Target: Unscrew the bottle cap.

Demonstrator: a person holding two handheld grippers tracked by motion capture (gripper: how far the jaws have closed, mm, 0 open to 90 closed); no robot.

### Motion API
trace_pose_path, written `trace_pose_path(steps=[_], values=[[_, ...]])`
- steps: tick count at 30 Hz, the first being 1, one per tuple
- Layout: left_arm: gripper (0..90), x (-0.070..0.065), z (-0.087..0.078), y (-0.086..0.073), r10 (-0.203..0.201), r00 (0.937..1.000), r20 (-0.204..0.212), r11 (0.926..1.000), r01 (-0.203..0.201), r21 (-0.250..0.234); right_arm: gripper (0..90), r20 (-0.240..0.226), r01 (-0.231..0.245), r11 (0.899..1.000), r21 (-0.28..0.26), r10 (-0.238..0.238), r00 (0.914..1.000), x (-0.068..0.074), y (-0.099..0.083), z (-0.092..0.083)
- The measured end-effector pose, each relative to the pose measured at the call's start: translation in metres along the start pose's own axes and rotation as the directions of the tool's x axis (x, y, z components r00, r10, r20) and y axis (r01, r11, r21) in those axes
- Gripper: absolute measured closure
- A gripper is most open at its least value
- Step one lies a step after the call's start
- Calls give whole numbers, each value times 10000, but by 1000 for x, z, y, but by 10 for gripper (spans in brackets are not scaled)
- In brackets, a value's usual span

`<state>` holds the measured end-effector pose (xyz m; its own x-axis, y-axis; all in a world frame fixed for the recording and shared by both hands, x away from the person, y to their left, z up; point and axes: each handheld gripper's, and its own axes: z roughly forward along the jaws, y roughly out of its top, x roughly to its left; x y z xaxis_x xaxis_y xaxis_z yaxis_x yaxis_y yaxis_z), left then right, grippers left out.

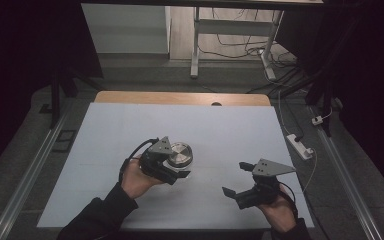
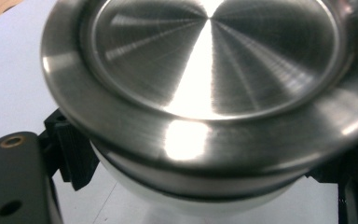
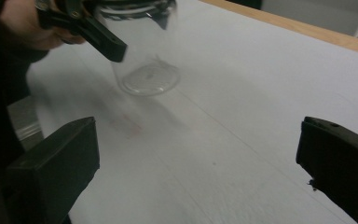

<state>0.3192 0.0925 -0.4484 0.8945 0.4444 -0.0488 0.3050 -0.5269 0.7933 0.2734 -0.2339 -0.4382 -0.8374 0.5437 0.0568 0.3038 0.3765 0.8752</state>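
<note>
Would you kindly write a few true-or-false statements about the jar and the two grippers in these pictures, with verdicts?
1. The left gripper is clamped on the glass jar. True.
2. The jar's metal lid is off and lies on the table. False: it sits on top of the jar.
3. The right gripper holds the lid. False: its jaws stand open with nothing between them.
4. The jar stands upright on the white table. True.
5. The jar is full of liquid. False: it looks clear and empty.

I count one glass jar (image 1: 179,162) with one shiny metal lid (image 2: 209,60), two hand-held grippers (image 1: 172,169) (image 1: 236,179), and one white surface (image 1: 130,125).
</note>
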Motion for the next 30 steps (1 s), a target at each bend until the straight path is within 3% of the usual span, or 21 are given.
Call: trace_pose_path(steps=[10,15,27,30], values=[[154,0,1,-1,2,10000,-52,10000,-2,-41,0,-398,275,9996,41,-273,9988,8,23,16],[154,0,2,-1,-50,10000,-76,10000,49,-52,0,-838,404,9982,440,-366,9958,13,39,34],[154,0,5,-3,-56,9999,-126,10000,56,-6,0,-641,471,9960,765,-422,9971,16,62,60],[154,0,6,-3,-34,9999,-144,10000,34,40,0,-800,361,9961,799,-297,9964,18,70,68]])
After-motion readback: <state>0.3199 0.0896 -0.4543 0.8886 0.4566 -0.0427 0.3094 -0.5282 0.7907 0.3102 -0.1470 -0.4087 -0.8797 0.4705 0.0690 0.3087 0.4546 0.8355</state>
